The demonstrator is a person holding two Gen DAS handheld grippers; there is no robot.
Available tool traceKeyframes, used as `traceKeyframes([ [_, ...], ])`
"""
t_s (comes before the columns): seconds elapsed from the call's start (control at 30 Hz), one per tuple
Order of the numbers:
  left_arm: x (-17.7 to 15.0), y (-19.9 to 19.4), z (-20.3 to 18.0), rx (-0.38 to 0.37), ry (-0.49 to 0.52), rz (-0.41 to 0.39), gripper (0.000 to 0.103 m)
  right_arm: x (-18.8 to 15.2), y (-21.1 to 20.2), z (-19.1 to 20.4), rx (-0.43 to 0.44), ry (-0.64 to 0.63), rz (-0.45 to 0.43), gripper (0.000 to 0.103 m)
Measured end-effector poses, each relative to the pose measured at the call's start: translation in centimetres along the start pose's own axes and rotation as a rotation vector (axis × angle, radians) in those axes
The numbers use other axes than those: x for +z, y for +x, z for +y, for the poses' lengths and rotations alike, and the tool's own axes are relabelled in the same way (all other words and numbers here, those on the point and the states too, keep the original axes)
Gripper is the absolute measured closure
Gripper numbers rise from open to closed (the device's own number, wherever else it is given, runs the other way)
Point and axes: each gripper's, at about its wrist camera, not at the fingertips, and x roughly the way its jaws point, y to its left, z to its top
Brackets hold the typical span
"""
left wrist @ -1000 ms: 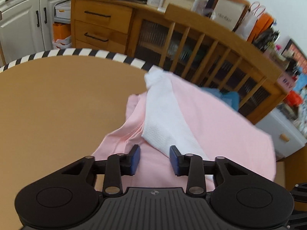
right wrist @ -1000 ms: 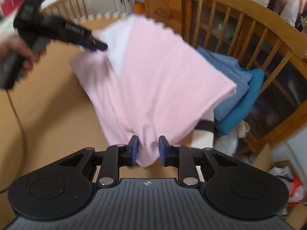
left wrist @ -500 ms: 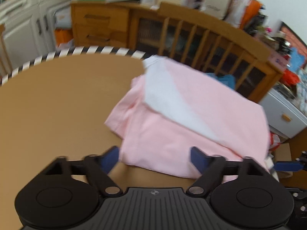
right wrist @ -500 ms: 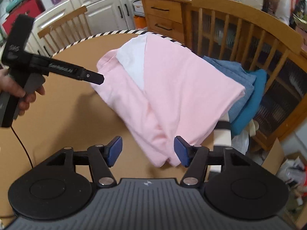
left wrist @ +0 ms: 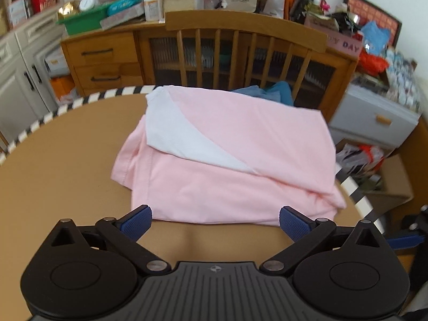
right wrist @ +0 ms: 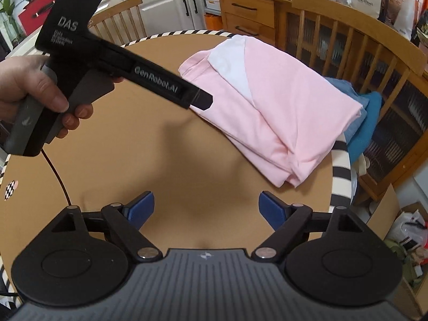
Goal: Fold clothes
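A pink garment (left wrist: 227, 160) with a white panel (left wrist: 176, 133) lies folded on the round brown table (left wrist: 58, 176), reaching its far right edge. My left gripper (left wrist: 215, 223) hovers just short of the near fold, open wide, nothing between its blue pads. In the right wrist view the same pink garment (right wrist: 278, 107) lies at the upper right. My right gripper (right wrist: 206, 208) is open over bare table, well back from the cloth. The left gripper's body (right wrist: 120, 69), held by a hand (right wrist: 34, 85), points at the garment's left edge.
Blue and teal clothes (right wrist: 363, 117) hang over the table's edge by a wooden chair (right wrist: 361, 48). A second chair (right wrist: 117, 24) stands at the far left. A cluttered wooden sideboard (left wrist: 107, 58) and white cabinets stand behind. The table has a striped rim (right wrist: 339, 165).
Both grippers let go of the pink garment, opened wide and pulled back. The cloth dropped from being held up and now lies flat and folded on the table.
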Motion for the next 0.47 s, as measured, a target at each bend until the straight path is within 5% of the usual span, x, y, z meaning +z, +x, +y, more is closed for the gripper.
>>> traceKeyframes([
  [0.47,-1.3,-1.8,-0.5,0.019,0.030,-0.052,0.001,-0.6,-0.4,1.3,-0.013,0.019,0.020,0.015],
])
